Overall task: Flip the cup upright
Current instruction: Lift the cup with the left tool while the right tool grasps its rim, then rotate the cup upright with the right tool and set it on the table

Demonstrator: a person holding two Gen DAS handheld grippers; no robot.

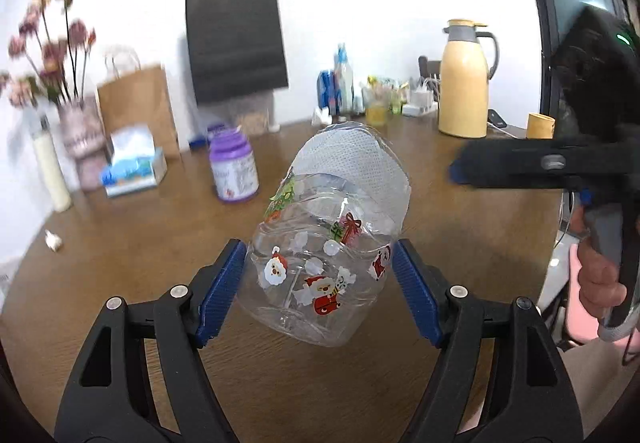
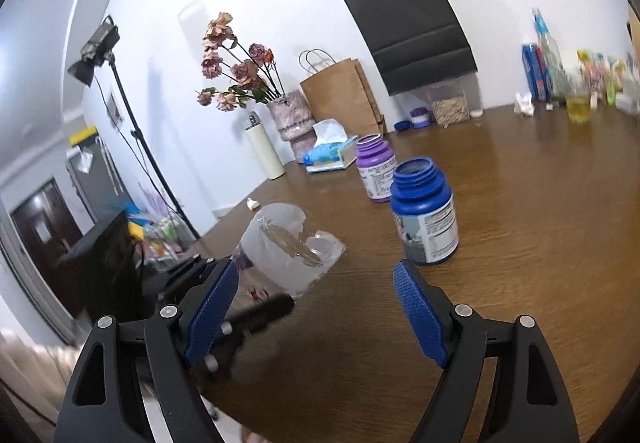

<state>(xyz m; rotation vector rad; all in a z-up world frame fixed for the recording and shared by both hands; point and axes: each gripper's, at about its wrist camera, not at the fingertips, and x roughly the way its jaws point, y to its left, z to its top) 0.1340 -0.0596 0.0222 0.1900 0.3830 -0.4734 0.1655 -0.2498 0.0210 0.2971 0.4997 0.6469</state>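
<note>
Cup [image 1: 324,239], made of clear plastic with Santa and gift stickers, is held in the left gripper [image 1: 320,283] above the brown counter [image 1: 120,283]. It is tilted, with its flat bottom toward the camera and its end wrapped in white mesh pointing up and away. The 2 blue pads [image 1: 222,289] of this gripper are pressed against the 2 sides of the cup, so the gripper is closed on it. In the right wrist view the same cup [image 2: 288,247] is seen at the left, raised over the counter [image 2: 520,283], with its white wrapped end facing up.

The right gripper [image 2: 316,311] is wide open and nothing is held in it; the cup is just beyond its left finger. In the left wrist view it [image 1: 520,163] is seen at the right side, near the cup but apart from it.

A blue bottle [image 2: 426,213] without lid is standing on the counter, and a purple bottle [image 2: 376,167] is just behind it. A tissue box [image 2: 332,153] and a yellow jug [image 1: 466,79] are placed farther back.
</note>
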